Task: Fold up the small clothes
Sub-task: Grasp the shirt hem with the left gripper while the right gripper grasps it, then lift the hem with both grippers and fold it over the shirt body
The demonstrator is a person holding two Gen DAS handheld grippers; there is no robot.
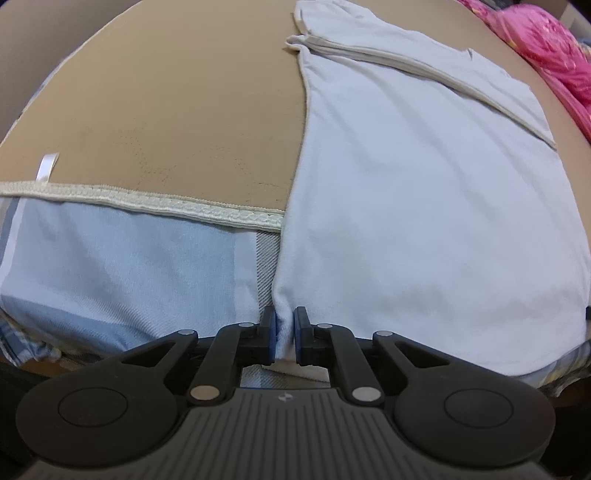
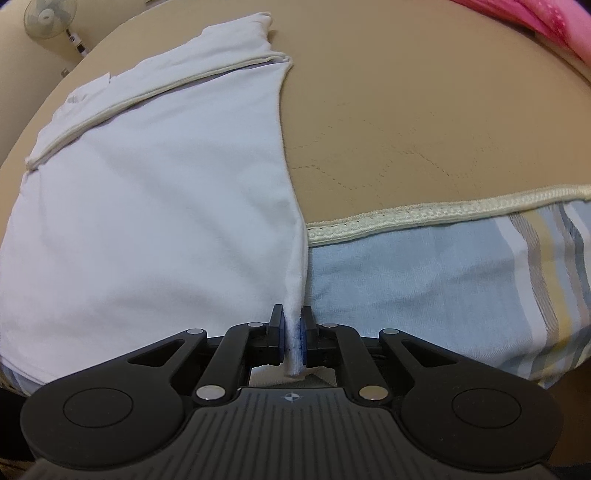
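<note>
The left hand-held gripper (image 1: 284, 334) is nearly closed, its blue pads pinching the near left corner of a white garment (image 1: 424, 206). The right hand-held gripper (image 2: 293, 334) is likewise nearly shut on the near right corner, where a bunched strip of the same cloth runs between its pads and pokes out behind them. The garment lies flat ahead of both grippers, spread over a tan mat (image 1: 184, 110) and draping toward them across the mat's cream trim (image 1: 147, 203) and a pale blue sheet (image 1: 129, 266) below it. Gripping both near corners at once probably sets up a fold: the near edge can be carried away from the grippers and over the far part, staying straight between the two hands.

The left view shows a pink cloth (image 1: 546, 48) far ahead and to the right, and a white tag (image 1: 47, 166) on the mat to the left. Only the right view shows a fan (image 2: 48, 18) far ahead at left, and yellow and grey stripes on the sheet to the right.
</note>
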